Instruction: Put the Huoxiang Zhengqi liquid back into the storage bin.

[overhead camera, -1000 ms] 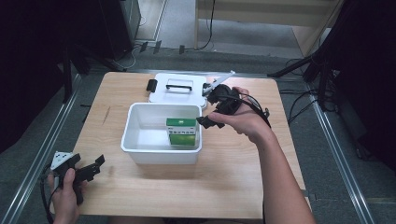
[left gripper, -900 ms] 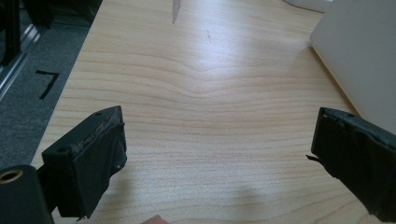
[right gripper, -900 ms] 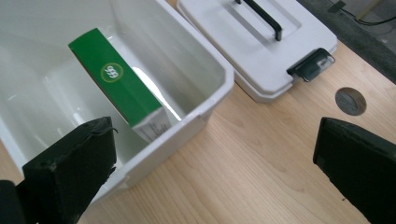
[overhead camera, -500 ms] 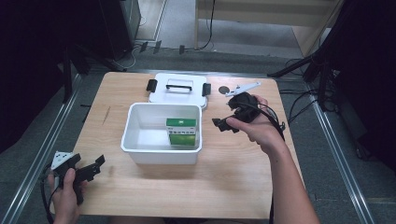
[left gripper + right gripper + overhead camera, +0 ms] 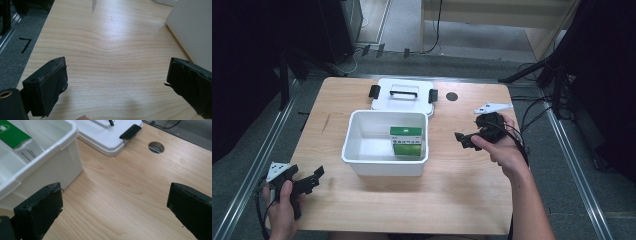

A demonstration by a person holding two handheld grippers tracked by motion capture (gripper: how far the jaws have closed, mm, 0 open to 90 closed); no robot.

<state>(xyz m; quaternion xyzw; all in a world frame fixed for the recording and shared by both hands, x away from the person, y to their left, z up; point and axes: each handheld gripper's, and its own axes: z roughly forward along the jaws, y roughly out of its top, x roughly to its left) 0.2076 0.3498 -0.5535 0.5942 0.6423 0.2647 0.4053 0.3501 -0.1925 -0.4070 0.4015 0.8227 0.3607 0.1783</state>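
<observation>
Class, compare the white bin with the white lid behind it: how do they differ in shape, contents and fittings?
The white bin is deep and open-topped; the white lid is flat and shallow. The bin holds a green box; the lid carries nothing. The lid has a handle and black latches at its ends; the bin shows none. Both are white, rectangular, and rest on the wooden table.

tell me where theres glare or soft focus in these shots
Left gripper view: a pale sheen of glare across the table; the near jaws look soft. Right gripper view: the white bin is bright and nearly washed out on its inner walls, the table grain fairly sharp. High view: even light on the table, dark surroundings, and a soft shadow beside the left gripper.
</observation>
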